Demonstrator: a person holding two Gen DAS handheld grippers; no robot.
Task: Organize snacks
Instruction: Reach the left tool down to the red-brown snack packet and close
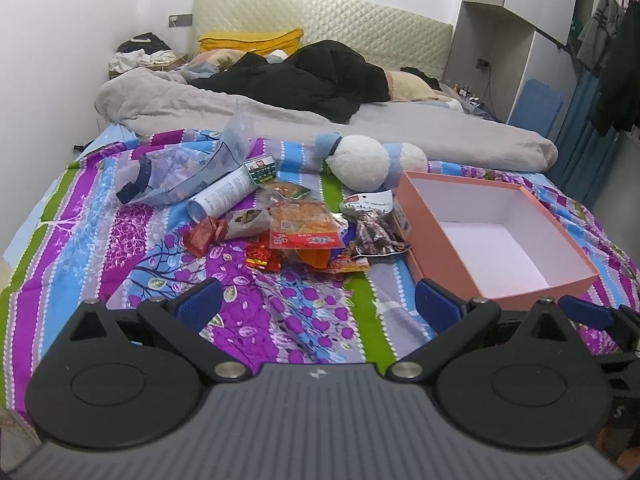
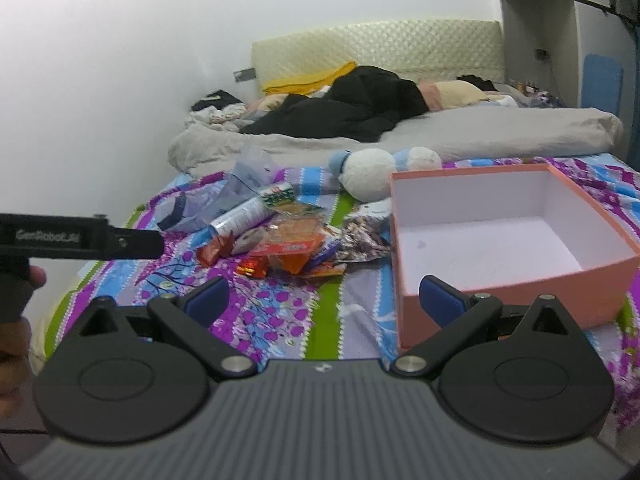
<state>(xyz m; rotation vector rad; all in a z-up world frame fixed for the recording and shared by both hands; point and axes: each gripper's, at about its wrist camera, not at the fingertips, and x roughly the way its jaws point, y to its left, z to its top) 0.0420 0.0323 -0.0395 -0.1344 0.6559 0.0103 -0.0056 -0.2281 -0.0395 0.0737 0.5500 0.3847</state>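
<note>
Lying heaped on the purple floral bedspread (image 1: pixel 280 312), the crinkly foil-and-plastic snack packets (image 1: pixel 304 232) sit just left of the empty pink cardboard box (image 1: pixel 496 236). Light, slippery; pinch a flat edge. Left tongs (image 1: pixel 318 304) and right tongs (image 2: pixel 324 300) gape wide, empty.

**A lived-in bedroom at home**

A bed (image 1: pixel 280 320) fills most of the frame, spread with a purple, blue and green floral sheet. A quilted cream headboard (image 1: pixel 320 28) stands against the white wall at upper centre. A rumpled grey duvet (image 1: pixel 240 108), pillows and dark clothes lie across the middle. Garments hang (image 1: pixel 616 72) at the upper right, beside grey wardrobe units (image 1: pixel 500 20).
</note>
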